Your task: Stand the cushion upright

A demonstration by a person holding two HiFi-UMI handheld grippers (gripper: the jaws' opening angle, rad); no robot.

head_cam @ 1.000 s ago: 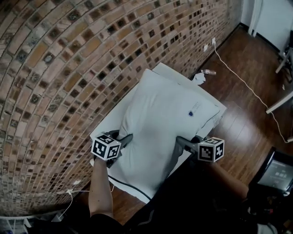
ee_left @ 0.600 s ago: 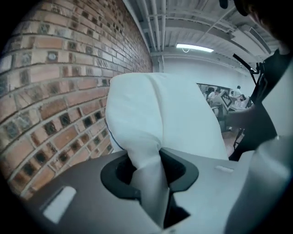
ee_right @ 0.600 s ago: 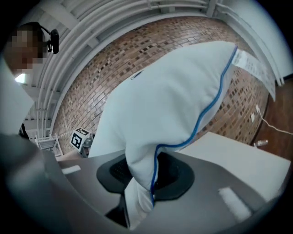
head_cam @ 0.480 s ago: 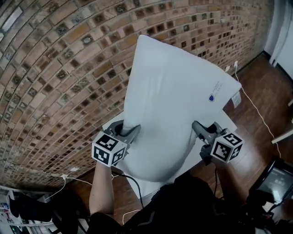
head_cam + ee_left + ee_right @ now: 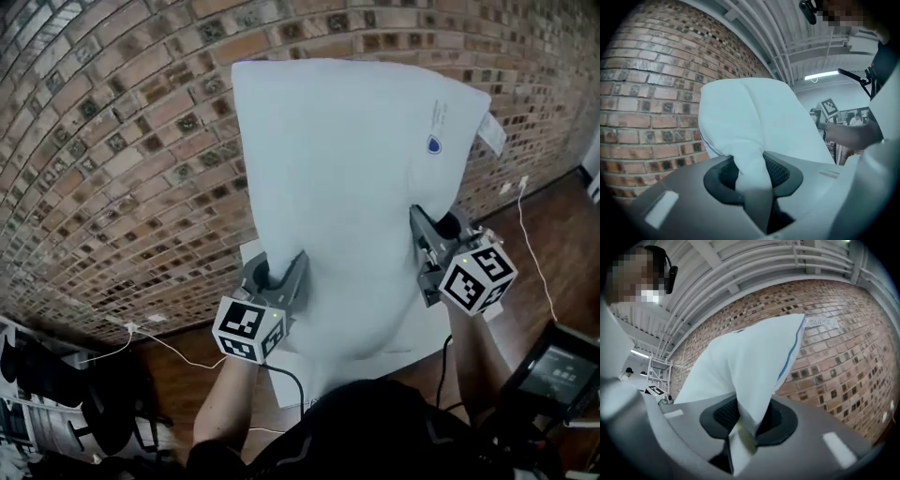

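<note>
Since a second ago both hands have come up, and the cushion [image 5: 347, 178] has swung from lying flat on the white pad [image 5: 427, 330] to nearly vertical, face toward me.

Nearest me, left gripper [image 5: 281, 279] is clamped on a pinch of the cushion's left edge, low down. In the left gripper view a fold of white fabric runs straight between the pads [image 5: 780, 171] and is squeezed thin there. Right gripper [image 5: 433, 239] bites the right edge, a bit higher up the side. Its jaws have just been closing a little further, and the right gripper view shows a fabric fold with the seam pressed between them. So both sets of fingers are gripping cushion, one on each side edge, with the body of the cushion between and above them.

Progress, my call: lift and tilt look mostly done — cushion is upright but carried by me, not standing by itself. Bottom edge hangs over the pad; can't tell if it touches.

Left to do: lower the bottom edge onto the pad, probably lean the back on the brick wall [image 5: 112, 141] just behind, then let go both sides. Top edge sits high against the wall, with a small tag [image 5: 491, 133] at the upper right corner.
</note>
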